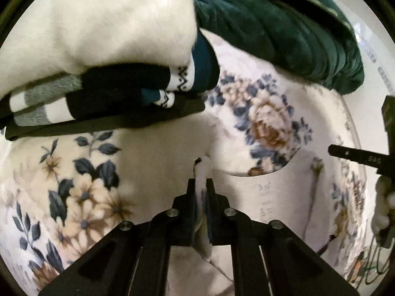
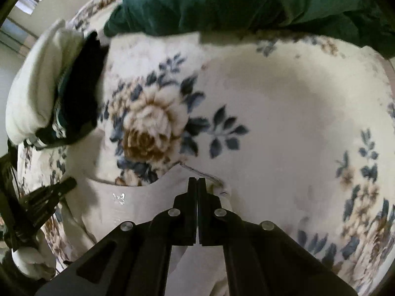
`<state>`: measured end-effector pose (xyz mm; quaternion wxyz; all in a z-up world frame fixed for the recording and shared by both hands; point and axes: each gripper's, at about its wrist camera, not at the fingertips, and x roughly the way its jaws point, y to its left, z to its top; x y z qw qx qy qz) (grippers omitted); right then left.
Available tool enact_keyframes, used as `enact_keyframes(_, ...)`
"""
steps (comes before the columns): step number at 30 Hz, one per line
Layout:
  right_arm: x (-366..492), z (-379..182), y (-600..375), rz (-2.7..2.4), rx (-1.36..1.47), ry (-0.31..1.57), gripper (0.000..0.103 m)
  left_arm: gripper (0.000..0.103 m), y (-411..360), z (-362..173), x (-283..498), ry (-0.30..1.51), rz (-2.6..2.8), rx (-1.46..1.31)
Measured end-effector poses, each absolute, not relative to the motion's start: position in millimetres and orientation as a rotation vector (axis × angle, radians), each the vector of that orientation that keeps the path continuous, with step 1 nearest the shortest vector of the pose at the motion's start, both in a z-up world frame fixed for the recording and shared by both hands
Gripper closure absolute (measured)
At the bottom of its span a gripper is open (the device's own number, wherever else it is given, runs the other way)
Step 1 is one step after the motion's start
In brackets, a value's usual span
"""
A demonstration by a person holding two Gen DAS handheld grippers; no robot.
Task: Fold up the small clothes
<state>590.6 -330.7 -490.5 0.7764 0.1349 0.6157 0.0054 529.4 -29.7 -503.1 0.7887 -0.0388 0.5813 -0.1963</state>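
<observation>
A small white garment (image 1: 271, 197) with a scooped neckline lies on a floral blanket (image 1: 266, 118). My left gripper (image 1: 200, 181) is shut on a bunched edge of this garment, with white cloth standing up between the fingers. In the right wrist view the same white garment (image 2: 138, 212) lies under my right gripper (image 2: 196, 180), which is shut on its upper edge by the neckline. The right gripper also shows at the right edge of the left wrist view (image 1: 358, 157). The left gripper shows at the lower left of the right wrist view (image 2: 47, 197).
A stack of folded clothes (image 1: 103, 93), black, grey, white and teal, lies at the left under a cream pillow (image 1: 98, 19). A dark green velvet cushion (image 1: 284, 24) lies at the back. The floral blanket (image 2: 284, 113) spreads to the right.
</observation>
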Motion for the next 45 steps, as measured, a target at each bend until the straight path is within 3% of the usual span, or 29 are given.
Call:
enact_keyframes(3, 600, -494, -338, 0.018, 0.313, 1.383, 0.1, 0.098, -28, -502, 525, 1.251, -0.419, -0.095)
enact_keyframes(6, 608, -514, -336, 0.036, 0.321, 1.453, 0.048, 0.098, -30, -504, 531, 1.258, -0.413, -0.08)
enact_keyframes(9, 613, -535, -329, 0.017, 0.282, 1.513, 0.049, 0.098, -33, -508, 532, 1.265, -0.411, -0.073)
enact_keyframes(11, 616, -549, -324, 0.022, 0.246, 1.543, 0.07, 0.098, -34, -511, 533, 1.271, -0.407, -0.072)
enact_keyframes(12, 616, -553, -322, 0.019, 0.231, 1.544, 0.089, 0.098, -34, -510, 533, 1.271, -0.406, -0.07)
enact_keyframes(14, 614, -546, -321, 0.015, 0.217, 1.502, 0.093, 0.098, -33, -503, 530, 1.257, -0.407, -0.076)
enact_keyframes(22, 555, -462, -322, 0.036, 0.236, 1.276, 0.095, 0.098, -17, -441, 483, 1.137, -0.432, -0.148)
enact_keyframes(29, 439, -397, -326, 0.069, 0.309, 1.161, 0.095, 0.098, 10, -393, 380, 1.079, -0.433, -0.247)
enact_keyframes(33, 361, -398, -319, 0.083, 0.308, 1.181, 0.096, 0.098, 18, -409, 319, 1.143, -0.41, -0.28)
enact_keyframes(39, 275, -459, -311, 0.08, 0.317, 1.314, 0.099, 0.098, 29, -470, 258, 1.317, -0.359, -0.265)
enact_keyframes(42, 262, -482, -326, 0.055, 0.436, 1.4, 0.099, 0.096, 51, -490, 247, 1.411, -0.315, -0.408)
enact_keyframes(43, 262, -484, -335, 0.051, 0.509, 1.393, 0.098, 0.092, 59, -493, 251, 1.435, -0.298, -0.493)
enact_keyframes(45, 273, -481, -352, 0.023, 0.624, 1.37, 0.093, 0.065, 67, -491, 259, 1.439, -0.279, -0.621)
